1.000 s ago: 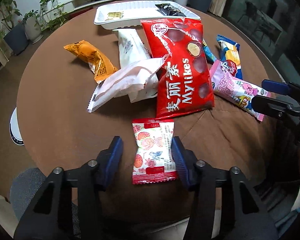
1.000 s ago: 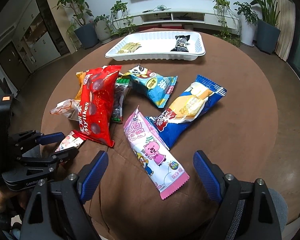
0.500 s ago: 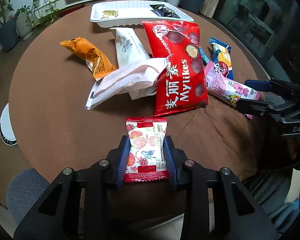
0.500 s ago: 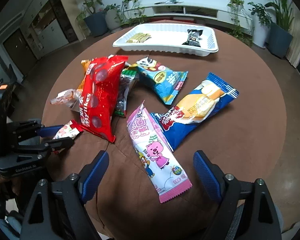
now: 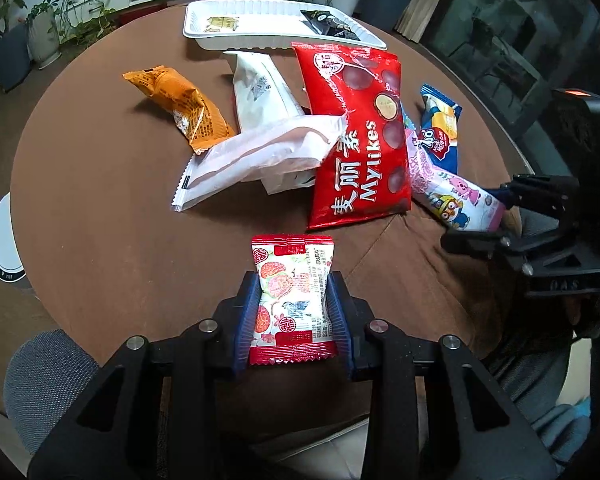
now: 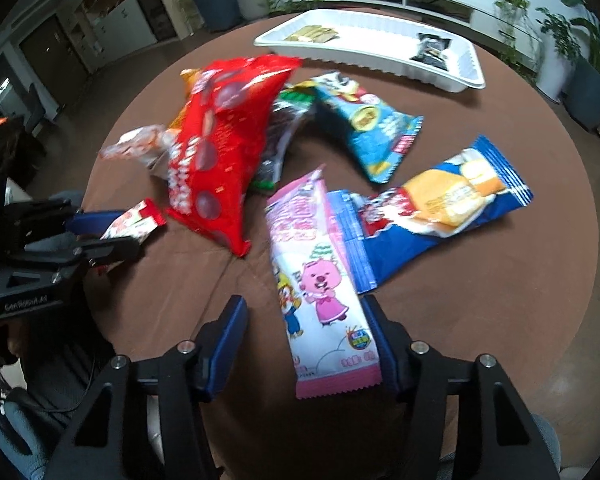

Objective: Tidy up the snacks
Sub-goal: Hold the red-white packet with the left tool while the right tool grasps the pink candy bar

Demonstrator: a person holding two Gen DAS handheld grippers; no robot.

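Slippage is the risk judged in the left wrist view: the left gripper [image 5: 293, 312] is clamped narrowly on the sides of the small red-and-white packet [image 5: 291, 300] near the table [image 5: 80, 208] edge, and the soft wrapper could buckle or slide out when lifted. At the far side the white tray [image 5: 268, 40] is seen holding only a small gold packet [image 5: 220, 24] and a black packet [image 5: 330, 24]; the red Mylikes bag [image 5: 360, 136], an orange packet [image 5: 180, 110] and white bags [image 5: 260, 152] are left loose on the table. In the right wrist view, blurred, the right gripper [image 6: 306, 346] is seen closing with the pink cartoon packet [image 6: 320, 280] between its jaws; only the right pad appears to touch the packet's edge. The packet lies off-centre, overlapping the blue packet [image 6: 440, 216], so an uneven pinch or a dragged neighbour is judged possible. The same two packets are seen in the tray [image 6: 380, 32]
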